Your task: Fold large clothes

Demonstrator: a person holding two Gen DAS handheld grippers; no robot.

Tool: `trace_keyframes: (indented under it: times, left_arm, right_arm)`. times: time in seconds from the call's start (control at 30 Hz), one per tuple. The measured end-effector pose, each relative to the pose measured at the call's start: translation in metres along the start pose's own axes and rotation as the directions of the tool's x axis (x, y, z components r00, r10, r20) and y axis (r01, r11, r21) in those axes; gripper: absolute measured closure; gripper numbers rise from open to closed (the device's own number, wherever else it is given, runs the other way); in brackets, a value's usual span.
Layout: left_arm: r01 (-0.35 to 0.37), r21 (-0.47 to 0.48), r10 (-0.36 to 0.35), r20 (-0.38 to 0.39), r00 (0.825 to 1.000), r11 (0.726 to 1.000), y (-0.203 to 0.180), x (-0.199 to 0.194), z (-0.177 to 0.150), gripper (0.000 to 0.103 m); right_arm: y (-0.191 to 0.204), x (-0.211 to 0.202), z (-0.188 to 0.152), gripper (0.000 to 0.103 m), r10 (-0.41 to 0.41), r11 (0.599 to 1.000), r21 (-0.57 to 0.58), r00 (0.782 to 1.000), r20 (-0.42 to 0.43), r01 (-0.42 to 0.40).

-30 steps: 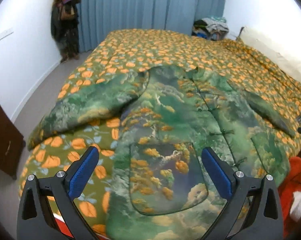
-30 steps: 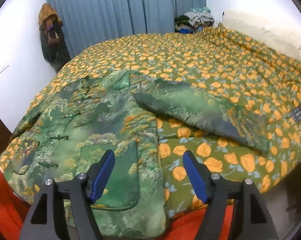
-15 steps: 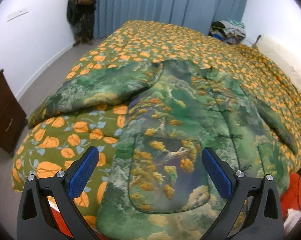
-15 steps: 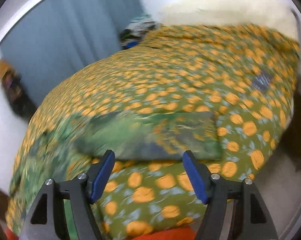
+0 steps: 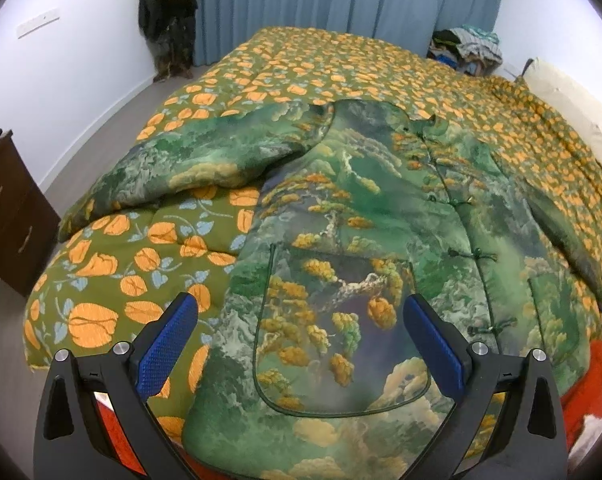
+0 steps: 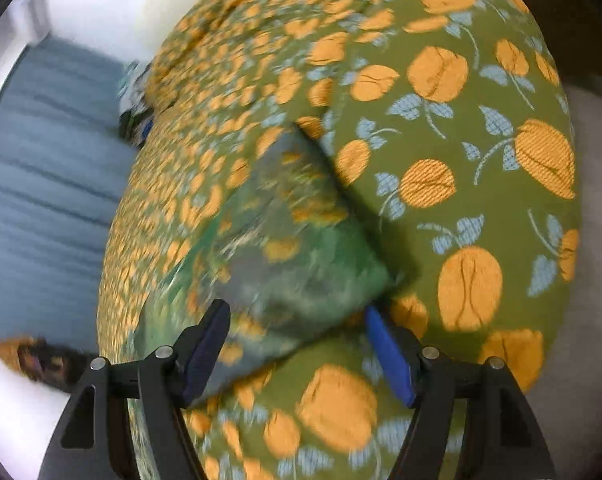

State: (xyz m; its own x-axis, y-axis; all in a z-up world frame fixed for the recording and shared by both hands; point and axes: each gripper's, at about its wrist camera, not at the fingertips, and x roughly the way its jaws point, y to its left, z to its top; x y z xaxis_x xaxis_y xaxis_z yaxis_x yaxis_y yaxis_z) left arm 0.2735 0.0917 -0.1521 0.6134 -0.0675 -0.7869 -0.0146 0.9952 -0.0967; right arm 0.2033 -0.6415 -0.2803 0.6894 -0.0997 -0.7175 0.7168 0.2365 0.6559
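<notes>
A large green padded jacket (image 5: pixel 365 208) with a landscape print lies face up on the bed, front fastened, both sleeves spread out. Its left sleeve (image 5: pixel 205 168) lies out to the left. My left gripper (image 5: pixel 301 344) is open and empty, above the jacket's lower front pocket. In the blurred, tilted right wrist view, the other sleeve's end (image 6: pixel 293 248) lies on the quilt. My right gripper (image 6: pixel 297 352) is open, its fingers on either side of the sleeve cuff, close to it.
The olive quilt with orange flowers (image 5: pixel 141 272) covers the whole bed. A dark wooden cabinet (image 5: pixel 9 216) stands at the left. Clothes hang in the far corner (image 5: pixel 169 16), a clothes pile (image 5: pixel 469 48) sits by the blue curtain. Something red-orange (image 5: pixel 593 384) lies at the bed's near edge.
My right gripper has swung fast to the right and down onto the right sleeve's end, with the view tilted. My left gripper has shifted slightly and stays open over the jacket's hem.
</notes>
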Motion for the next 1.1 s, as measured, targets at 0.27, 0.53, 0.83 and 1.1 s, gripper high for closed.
trace_keyframes:
  times: [0.27, 0.53, 0.83, 1.1]
  left_arm:
    - [-0.03, -0.012, 0.029, -0.013, 0.999, 0.999, 0.003, 0.006, -0.007, 0.001]
    - [-0.008, -0.021, 0.008, -0.027, 1.0, 1.0, -0.001, 0.015, -0.011, 0.001]
    - [0.007, -0.032, -0.007, -0.009, 1.0, 0.999, 0.003, 0.006, -0.015, 0.001]
    - [0.027, -0.021, -0.027, -0.01, 1.0, 0.999, -0.002, 0.007, -0.015, 0.001]
  right_arm:
    - [0.063, -0.018, -0.016, 0.093, 0.026, 0.967, -0.254, 0.993, 0.115, 0.004]
    - [0.227, -0.094, -0.136, 0.094, 0.275, 0.611, -0.779, 0.96, 0.045, -0.138]
    - [0.297, -0.062, -0.337, 0.094, 0.238, 0.222, -0.919, 0.932, -0.272, -0.325]
    - [0.27, 0.005, -0.446, 0.09, 0.036, 0.123, -0.927, 0.935, -0.354, -0.356]
